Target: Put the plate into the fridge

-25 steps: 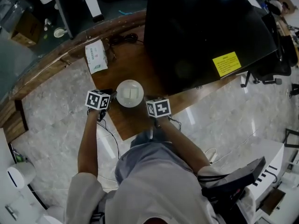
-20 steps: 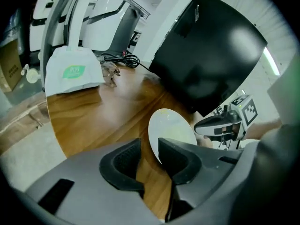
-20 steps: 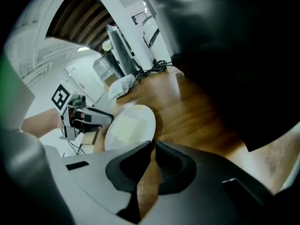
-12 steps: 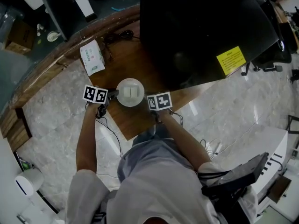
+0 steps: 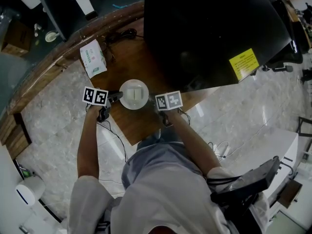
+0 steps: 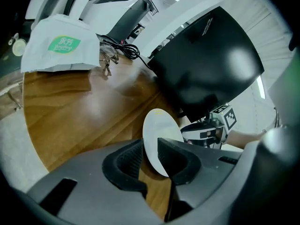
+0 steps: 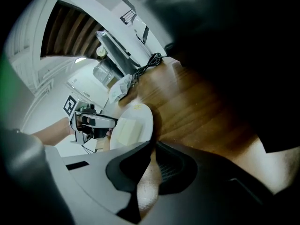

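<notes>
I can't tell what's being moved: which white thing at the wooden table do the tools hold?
The round plate, pinched at its rim by the left gripper and the right gripper; the rectangular green-labelled pack lies apart, untouched.

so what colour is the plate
White. The plate shows best in the head view, against the brown wooden tabletop.

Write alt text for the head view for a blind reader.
From above, a person grips a white plate by opposite sides of its rim, the left gripper and the right gripper both shut on it, at a wooden table. A black appliance with a yellow label stands beyond, and a tissue pack lies to the left.
</notes>
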A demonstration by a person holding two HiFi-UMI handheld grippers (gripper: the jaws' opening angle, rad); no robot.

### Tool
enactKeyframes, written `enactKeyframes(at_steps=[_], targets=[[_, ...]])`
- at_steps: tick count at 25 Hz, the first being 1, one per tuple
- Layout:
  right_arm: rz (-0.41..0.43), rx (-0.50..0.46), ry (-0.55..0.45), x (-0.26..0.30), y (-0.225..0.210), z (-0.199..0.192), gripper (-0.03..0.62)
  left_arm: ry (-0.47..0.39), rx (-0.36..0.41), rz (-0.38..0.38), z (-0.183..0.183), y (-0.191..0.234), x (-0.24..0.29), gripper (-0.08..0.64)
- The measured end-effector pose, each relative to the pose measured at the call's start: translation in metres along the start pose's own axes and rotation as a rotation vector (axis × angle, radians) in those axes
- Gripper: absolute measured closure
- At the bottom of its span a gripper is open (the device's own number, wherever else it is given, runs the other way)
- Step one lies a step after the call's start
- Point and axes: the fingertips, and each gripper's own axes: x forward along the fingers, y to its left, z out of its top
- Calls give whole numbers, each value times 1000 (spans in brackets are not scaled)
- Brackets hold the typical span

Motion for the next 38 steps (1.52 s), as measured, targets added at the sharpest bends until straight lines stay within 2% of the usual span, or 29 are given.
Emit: enactKeyframes(at_steps=[2,4,5,6,7,11,16,17,19,20,21,27,34,38], targets=[[15,15,4,-1,-1,0,570,5,-8,-7,0,0,1,451],[55,27,0,-3,4,2,543,15,-5,-15,-1,0,0,453],[93,39,-5,-3,10,4,499,26,1,-23,-2,0,1,453],[132,52,-8,-2,16,6,396,41,10,-32,-3,-1,1,453],[154,57,-8,0,20,7,380,56,19,-43,-4,-2,2,453],[132,49,-1,5,19,8,382,79,20,-67,-5,-4,5,453],[164,102,-10,7,17,9,390,76,30,-60,-5,-2,5,453],[157,105,-4,7,15,7,417,76,31,-59,-5,-2,5,453],[145,114,6,6,9,0,514,80,28,-58,-7,-4,5,457],[148,121,7,5,8,-4,531,83,25,-61,-10,-5,4,476],[155,127,7,5,8,-6,535,84,20,-67,-12,-5,4,497],[209,132,10,4,17,-8,546,26,-29,-119,-17,-7,-5,512],[240,63,-5,-5,25,-7,555,-70,7,-97,-22,-15,-15,520],[247,15,-18,-14,28,-11,555,-86,29,-98,-30,-26,-17,520]])
